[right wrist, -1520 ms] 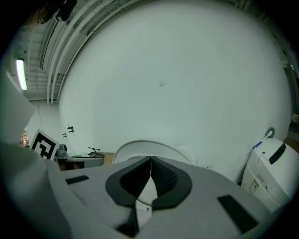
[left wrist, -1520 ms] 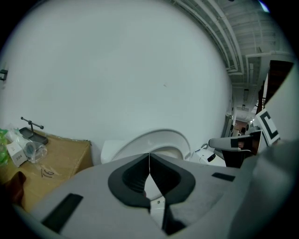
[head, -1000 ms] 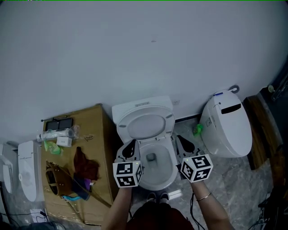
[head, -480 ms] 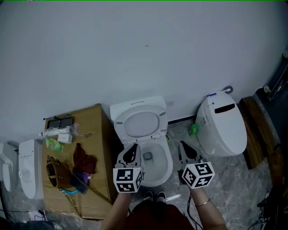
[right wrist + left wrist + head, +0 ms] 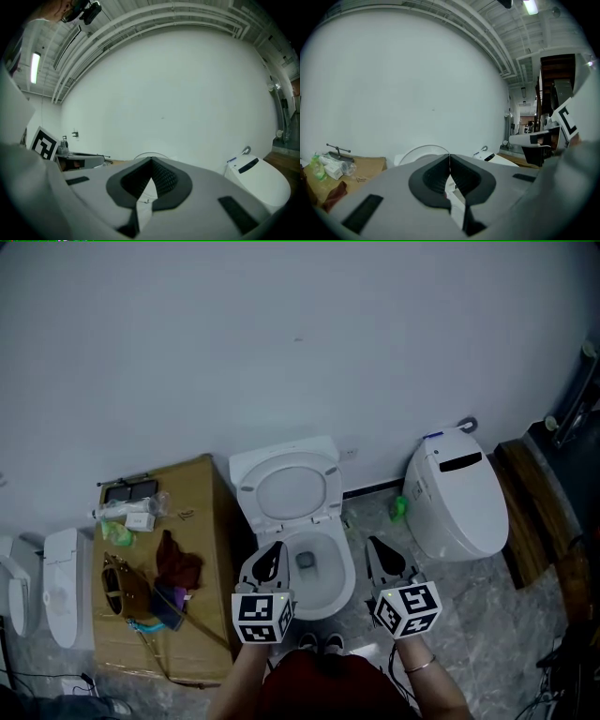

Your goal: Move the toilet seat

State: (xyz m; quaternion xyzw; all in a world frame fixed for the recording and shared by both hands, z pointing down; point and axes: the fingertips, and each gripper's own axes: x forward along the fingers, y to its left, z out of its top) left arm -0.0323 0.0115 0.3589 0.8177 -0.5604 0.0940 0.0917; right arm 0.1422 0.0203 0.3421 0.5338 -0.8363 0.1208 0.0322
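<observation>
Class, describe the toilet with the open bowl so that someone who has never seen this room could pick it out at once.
Start at the white wall and find the brown cardboard box at its foot. The toilet stands just right of that box. Unlike the toilet further right, whose lid is shut, this one has its seat raised and bowl open.

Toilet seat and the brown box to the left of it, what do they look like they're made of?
Toilet seat: probably moulded plastic. It is white and smooth with a faint sheen, a thin ring standing raised; another hard material can't be ruled out. Brown box: most likely cardboard, with a flat matte tan surface and crisp straight edges.
</observation>
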